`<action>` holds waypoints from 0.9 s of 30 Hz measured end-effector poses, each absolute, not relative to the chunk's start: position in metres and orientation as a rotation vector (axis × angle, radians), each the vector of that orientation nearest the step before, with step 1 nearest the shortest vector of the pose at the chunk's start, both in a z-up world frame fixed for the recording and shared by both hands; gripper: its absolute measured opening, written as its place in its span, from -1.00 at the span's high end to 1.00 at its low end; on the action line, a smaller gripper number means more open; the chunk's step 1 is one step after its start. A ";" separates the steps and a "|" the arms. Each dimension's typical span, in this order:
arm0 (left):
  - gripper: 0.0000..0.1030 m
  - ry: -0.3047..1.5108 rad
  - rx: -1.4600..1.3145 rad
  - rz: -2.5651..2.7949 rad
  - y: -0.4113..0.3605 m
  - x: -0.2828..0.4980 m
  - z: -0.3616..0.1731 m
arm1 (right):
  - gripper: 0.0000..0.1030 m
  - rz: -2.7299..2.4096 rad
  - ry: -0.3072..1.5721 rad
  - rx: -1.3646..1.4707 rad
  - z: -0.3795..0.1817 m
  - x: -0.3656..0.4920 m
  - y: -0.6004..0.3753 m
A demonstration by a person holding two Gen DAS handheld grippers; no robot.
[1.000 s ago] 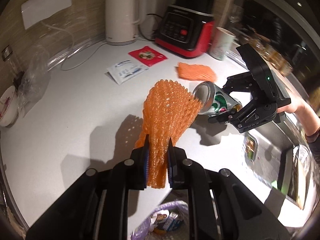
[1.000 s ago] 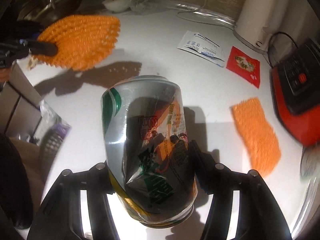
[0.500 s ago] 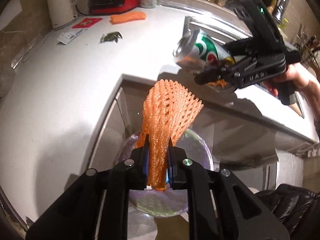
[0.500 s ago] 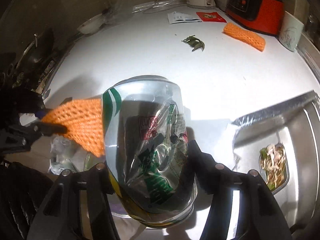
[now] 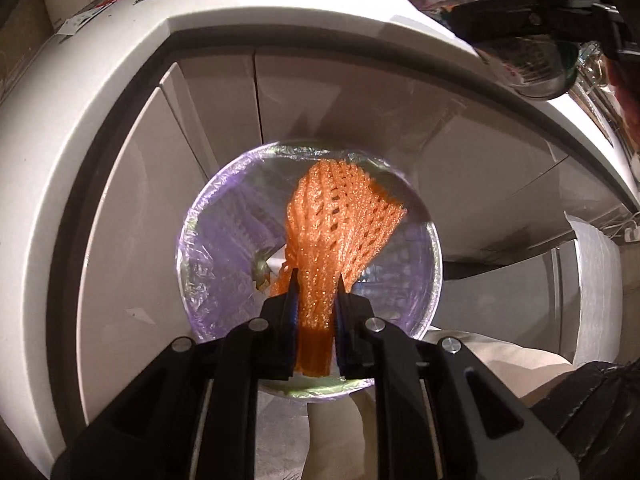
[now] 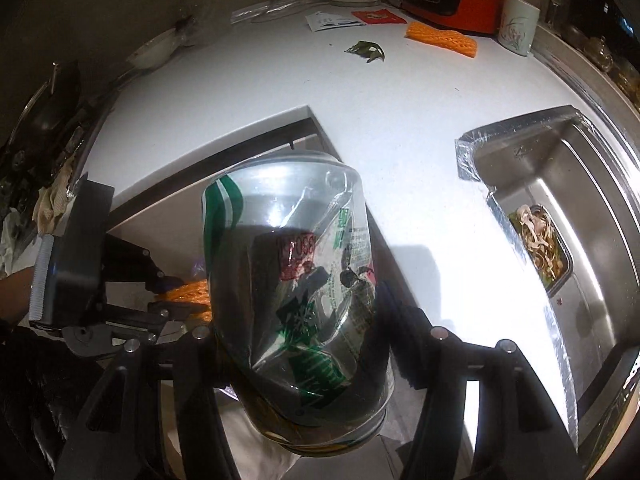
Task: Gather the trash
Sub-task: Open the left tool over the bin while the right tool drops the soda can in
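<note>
Left tool [image 5: 316, 300] clenched on orange foam net [image 5: 340, 216], hanging directly over the purple-lined bin [image 5: 192, 240] mouth. Right tool [image 6: 296, 332] grips dented soda can [image 6: 296, 280], off to the side above the surface [image 6: 400, 120] edge. Judgement: release net only while centred over the opening; bring can over before letting go. Surface holds another net [image 6: 442, 38], leaf scrap [image 6: 366, 50], packets; sink [image 6: 600, 200] beside it, cabinets below.

Print on the dented can [image 6: 296, 296] is too distorted to read.
</note>
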State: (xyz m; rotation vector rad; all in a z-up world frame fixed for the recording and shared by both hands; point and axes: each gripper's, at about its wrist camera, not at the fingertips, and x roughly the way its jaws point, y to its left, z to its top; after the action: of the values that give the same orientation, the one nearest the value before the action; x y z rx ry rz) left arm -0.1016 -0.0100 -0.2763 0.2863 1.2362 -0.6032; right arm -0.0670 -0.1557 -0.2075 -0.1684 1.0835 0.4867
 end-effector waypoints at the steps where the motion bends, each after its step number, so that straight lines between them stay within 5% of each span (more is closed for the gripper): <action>1: 0.74 1.243 0.291 -0.598 -0.011 -0.101 -0.283 | -0.16 0.476 1.086 -0.160 -0.209 -0.071 -0.156; 14: 0.73 1.369 0.320 -0.533 -0.008 -0.090 -0.353 | -0.16 0.439 1.103 -0.127 -0.212 -0.095 -0.152; 19: 0.16 1.352 0.312 -0.506 -0.003 -0.086 -0.354 | -0.16 0.438 1.099 -0.130 -0.210 -0.095 -0.150; 27: -0.12 1.288 0.296 -0.512 0.001 -0.086 -0.325 | -0.16 0.442 1.096 -0.134 -0.207 -0.092 -0.149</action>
State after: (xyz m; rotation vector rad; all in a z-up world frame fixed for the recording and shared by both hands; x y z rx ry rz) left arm -0.0859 0.0012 -0.3253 0.2959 1.2881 -0.5120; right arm -0.0917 -0.1491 -0.2070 -0.1341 1.0956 0.4417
